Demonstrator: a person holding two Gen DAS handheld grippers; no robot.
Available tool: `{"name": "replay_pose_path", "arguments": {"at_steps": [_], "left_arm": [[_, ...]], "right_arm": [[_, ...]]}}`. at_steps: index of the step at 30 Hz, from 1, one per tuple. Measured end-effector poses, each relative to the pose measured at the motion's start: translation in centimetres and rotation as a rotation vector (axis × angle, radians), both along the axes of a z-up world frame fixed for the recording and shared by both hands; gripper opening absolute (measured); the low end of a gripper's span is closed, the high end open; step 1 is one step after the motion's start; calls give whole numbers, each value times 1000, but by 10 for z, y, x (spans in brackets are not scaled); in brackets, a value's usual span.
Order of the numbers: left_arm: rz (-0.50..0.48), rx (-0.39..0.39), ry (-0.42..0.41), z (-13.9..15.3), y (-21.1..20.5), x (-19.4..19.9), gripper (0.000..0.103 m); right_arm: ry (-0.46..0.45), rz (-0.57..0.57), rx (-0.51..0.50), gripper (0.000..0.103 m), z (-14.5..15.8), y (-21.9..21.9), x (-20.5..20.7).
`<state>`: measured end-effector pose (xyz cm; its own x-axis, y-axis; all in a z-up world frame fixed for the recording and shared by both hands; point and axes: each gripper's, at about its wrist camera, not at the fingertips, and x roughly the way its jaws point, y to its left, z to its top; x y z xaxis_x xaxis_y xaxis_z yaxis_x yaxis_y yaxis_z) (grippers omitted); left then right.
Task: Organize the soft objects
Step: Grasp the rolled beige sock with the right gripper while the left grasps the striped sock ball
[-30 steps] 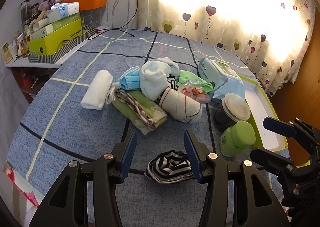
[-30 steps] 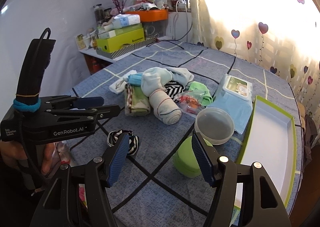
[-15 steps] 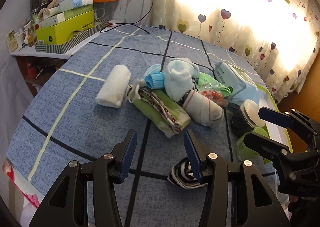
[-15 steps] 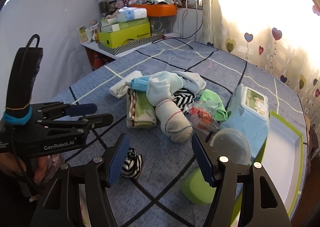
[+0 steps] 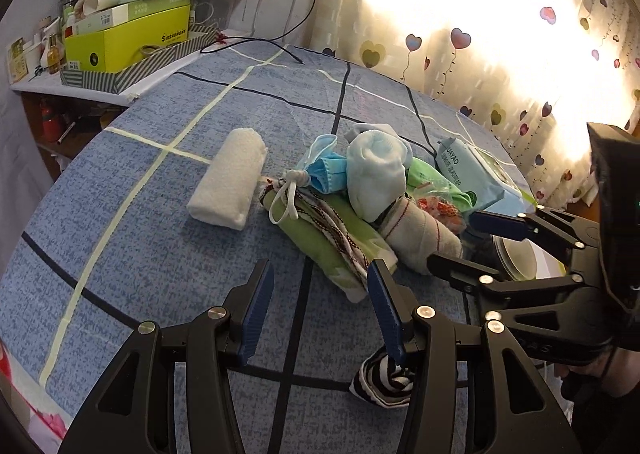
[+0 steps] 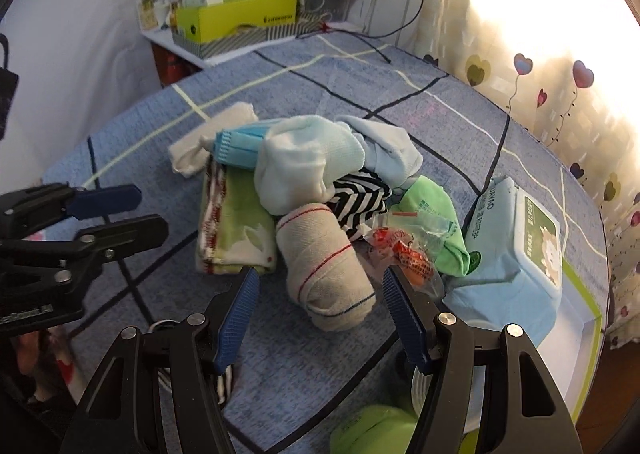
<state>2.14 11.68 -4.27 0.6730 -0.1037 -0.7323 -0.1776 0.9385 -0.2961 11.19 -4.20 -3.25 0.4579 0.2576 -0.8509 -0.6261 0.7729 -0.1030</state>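
A heap of soft things lies mid-table: a rolled beige sock (image 6: 326, 274) with red and dark stripes, a pale blue sock (image 6: 308, 166), a green patterned cloth (image 6: 230, 230), a blue face mask (image 5: 326, 170), a striped cloth (image 6: 358, 202) and a rolled white towel (image 5: 230, 182). My right gripper (image 6: 318, 314) is open, its pads on either side of the beige sock's near end without touching. My left gripper (image 5: 322, 306) is open over bare cloth, just before the green cloth (image 5: 332, 238). A striped sock ball (image 5: 384, 378) lies under its right finger.
A wet-wipes pack (image 6: 516, 242) and a white tray with a green rim (image 6: 588, 346) lie right of the heap. A snack wrapper (image 6: 404, 250) and a green pouch (image 6: 436, 226) sit beside the sock. A green jar (image 6: 372, 430) stands near. Boxes (image 5: 128, 38) crowd the far-left shelf.
Both grippers moved forward and down toward the heap. The right one now frames the beige sock; the striped sock ball has slid back beneath the left gripper. Both stayed open.
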Motion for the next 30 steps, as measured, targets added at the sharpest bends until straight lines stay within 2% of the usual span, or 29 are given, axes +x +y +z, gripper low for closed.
{"name": "replay_pose_path", "arguments": {"at_steps": [3, 7, 8, 14, 24, 27, 30], "left_arm": [[-4, -12, 4, -3, 1, 3, 50], [-2, -21, 15, -7, 2, 6, 50], [-7, -25, 16, -8, 1, 7, 50], [-58, -27, 9, -8, -8, 7, 50], [-175, -17, 27, -9, -32, -8, 50], [-224, -18, 36, -12, -41, -15, 50], [-256, -21, 50, -15, -47, -23, 50]], "right_arm": [[26, 18, -52, 63, -11, 6, 8], [40, 35, -99, 49, -22, 11, 14], [36, 36, -105, 48, -23, 11, 15], [36, 18, -31, 46, -12, -5, 13], [-7, -16, 70, 43, 16, -31, -19], [-8, -14, 78, 36, 17, -34, -27], [-4, -2, 66, 36, 15, -33, -33]]}}
